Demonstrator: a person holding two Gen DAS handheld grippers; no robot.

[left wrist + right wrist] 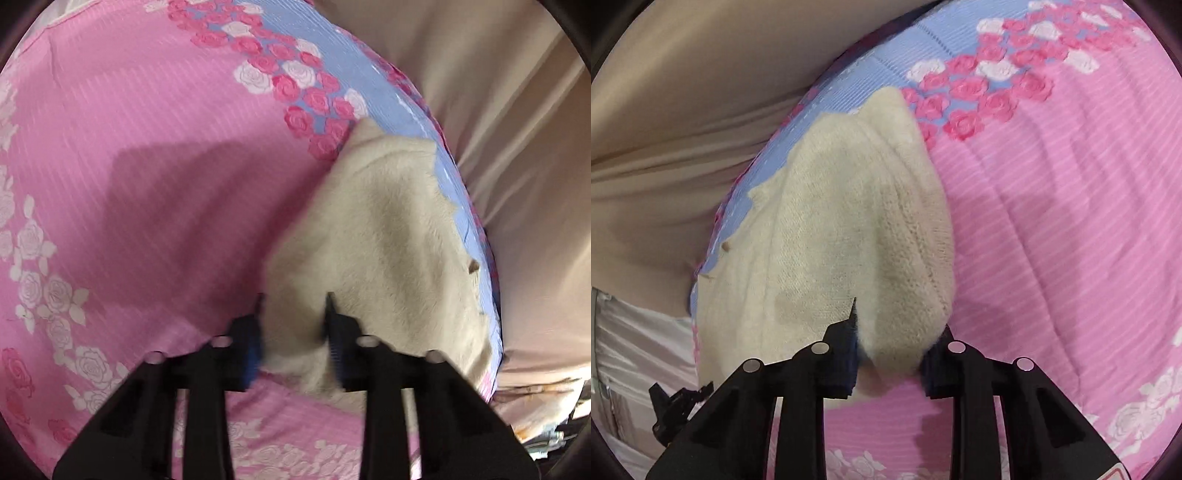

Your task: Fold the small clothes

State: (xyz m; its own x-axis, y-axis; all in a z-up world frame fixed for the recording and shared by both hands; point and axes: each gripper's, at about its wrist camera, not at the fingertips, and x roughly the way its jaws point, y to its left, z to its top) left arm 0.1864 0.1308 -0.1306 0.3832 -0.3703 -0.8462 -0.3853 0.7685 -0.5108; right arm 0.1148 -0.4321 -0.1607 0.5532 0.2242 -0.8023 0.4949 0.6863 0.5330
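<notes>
A small cream knitted garment (380, 236) lies on a pink rose-print bedspread (147, 147), near its blue border. My left gripper (293, 314) is shut on the garment's near corner, with cream fabric bunched between its fingers. In the right wrist view the same garment (849, 206) hangs from my right gripper (897, 332), which is shut on another near edge of it. Both held edges are lifted off the bedspread (1052, 221). A small brown button (727, 246) shows on the garment's far side.
The bedspread's blue border with pink and white roses (295, 74) runs along the bed's edge. Beyond it is beige fabric (498, 110), also seen in the right wrist view (683, 110). A dark object (676, 406) sits low left by white cloth.
</notes>
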